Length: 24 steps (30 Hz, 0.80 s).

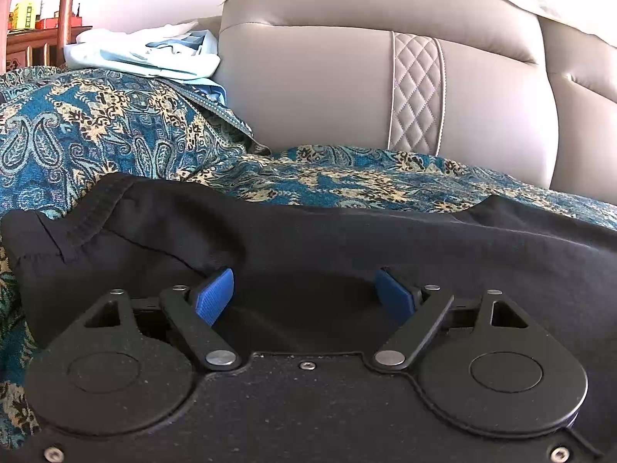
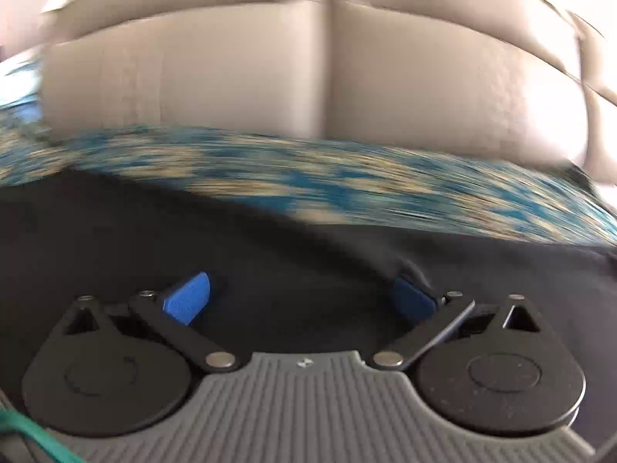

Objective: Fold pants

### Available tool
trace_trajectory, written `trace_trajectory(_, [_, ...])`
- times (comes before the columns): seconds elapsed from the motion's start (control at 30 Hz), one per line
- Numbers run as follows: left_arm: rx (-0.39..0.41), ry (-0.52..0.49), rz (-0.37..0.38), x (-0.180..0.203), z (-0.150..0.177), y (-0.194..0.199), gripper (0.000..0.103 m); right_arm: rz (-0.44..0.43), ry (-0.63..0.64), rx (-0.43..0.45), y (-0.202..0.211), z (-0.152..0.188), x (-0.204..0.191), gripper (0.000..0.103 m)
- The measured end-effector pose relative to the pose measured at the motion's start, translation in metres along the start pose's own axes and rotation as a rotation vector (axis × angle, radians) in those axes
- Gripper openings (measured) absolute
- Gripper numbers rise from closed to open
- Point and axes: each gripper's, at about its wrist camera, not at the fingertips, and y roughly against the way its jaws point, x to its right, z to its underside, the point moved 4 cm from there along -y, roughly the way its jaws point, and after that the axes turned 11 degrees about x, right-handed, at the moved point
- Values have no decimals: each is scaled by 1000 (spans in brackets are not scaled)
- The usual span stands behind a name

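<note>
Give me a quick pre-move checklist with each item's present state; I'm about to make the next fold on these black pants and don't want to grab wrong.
1. Left gripper open: ok, jaws stand apart over the black pants.
2. Right gripper open: ok, jaws wide, no cloth pinched.
3. Pants lying on the patterned throw: ok.
4. Waistband located: ok, at the pants' left end in the left view.
5. Right view sharp enough to aim: not ok, it is motion-blurred.
6. Light blue clothes pile apart from the pants: ok.
</note>
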Motion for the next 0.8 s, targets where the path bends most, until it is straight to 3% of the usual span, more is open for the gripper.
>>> trace_trajectory(0.2, [0, -5, -3, 1, 0, 0, 82, 245, -150, -39, -8, 4, 136, 103])
trace_trajectory(0.43, [0, -14, -6, 1, 1, -1, 82, 401, -255, -8, -11, 12, 228, 103])
trace_trajectory(0.8, [1, -22, -9, 2, 1, -2, 83, 440, -233, 45, -22, 13, 236, 103])
